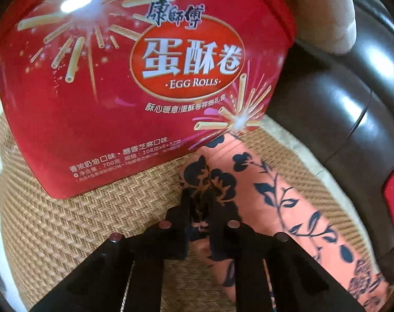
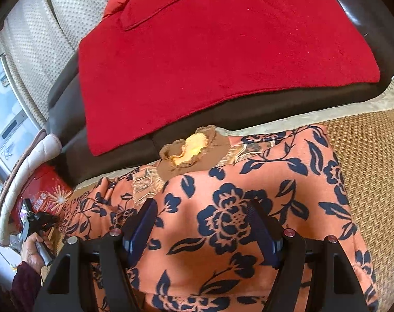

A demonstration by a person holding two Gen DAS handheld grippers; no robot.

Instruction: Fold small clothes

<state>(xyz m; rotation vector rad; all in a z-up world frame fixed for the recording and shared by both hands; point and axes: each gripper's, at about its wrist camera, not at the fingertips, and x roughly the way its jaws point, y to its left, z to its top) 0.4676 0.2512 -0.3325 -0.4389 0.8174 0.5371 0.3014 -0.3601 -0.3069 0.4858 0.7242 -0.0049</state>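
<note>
An orange garment with a dark blue flower print [image 2: 223, 234] lies flat on a woven mat [image 2: 373, 171], its brown lace collar [image 2: 189, 148] toward the sofa. One sleeve [image 1: 275, 182] stretches across the mat in the left wrist view. My left gripper [image 1: 201, 208] is shut on the end of that sleeve, with cloth bunched between the black fingers. In the right wrist view it shows small at the far left as the left gripper [image 2: 38, 221], held by a hand [image 2: 32, 249]. My right gripper [image 2: 203, 208] hangs open over the garment's chest, nothing between its blue pads.
A red egg-roll gift box [image 1: 134, 78] stands on the mat just beyond the sleeve end. A dark leather sofa [image 1: 340, 109] borders the mat, covered by a red blanket [image 2: 223, 57]. A cream cushion [image 1: 327, 13] lies behind the box.
</note>
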